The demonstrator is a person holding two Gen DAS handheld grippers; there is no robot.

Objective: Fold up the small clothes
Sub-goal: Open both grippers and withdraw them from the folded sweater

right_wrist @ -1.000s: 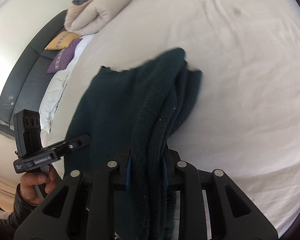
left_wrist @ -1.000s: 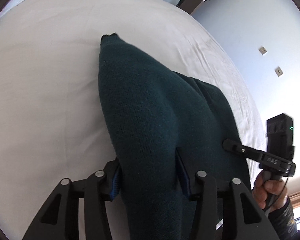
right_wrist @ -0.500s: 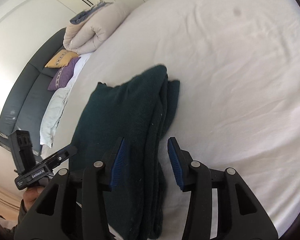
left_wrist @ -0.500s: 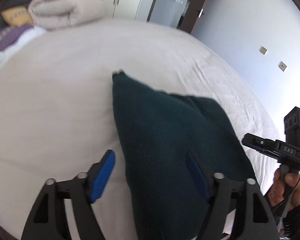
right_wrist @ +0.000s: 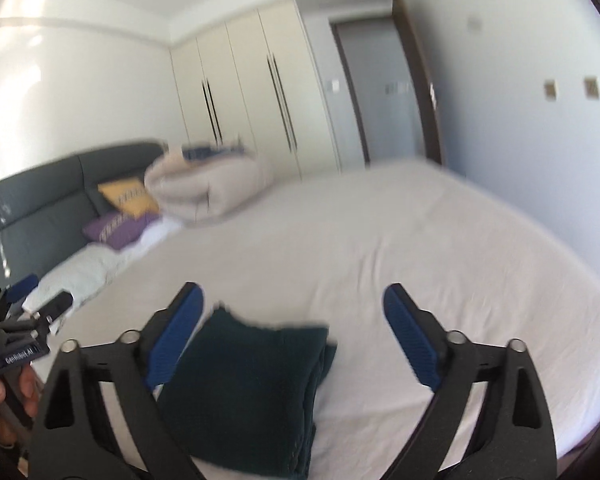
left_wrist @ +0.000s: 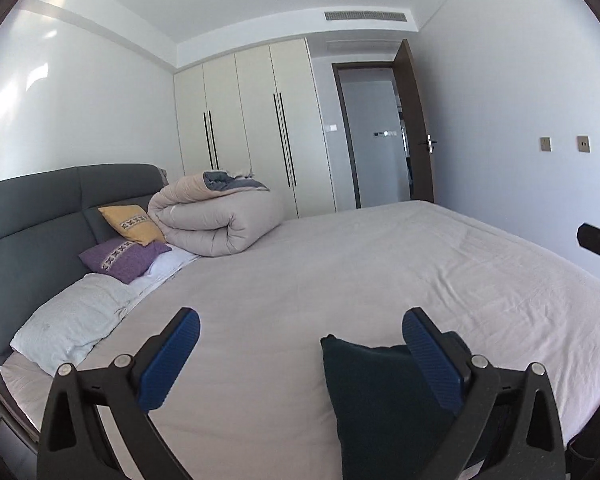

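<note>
While my left gripper (left_wrist: 300,344) is hanging spread wide over the bed (left_wrist: 380,264), its jaws having just been opening, nothing is sitting between its blue pads (left_wrist: 172,360). Lying folded on the sheet near the front edge is the dark green sweater (right_wrist: 248,384), free of both tools. My right gripper (right_wrist: 292,328) is gaping too, jaws likewise just opened, gripping nothing, the sweater lying beneath its left finger.
</note>
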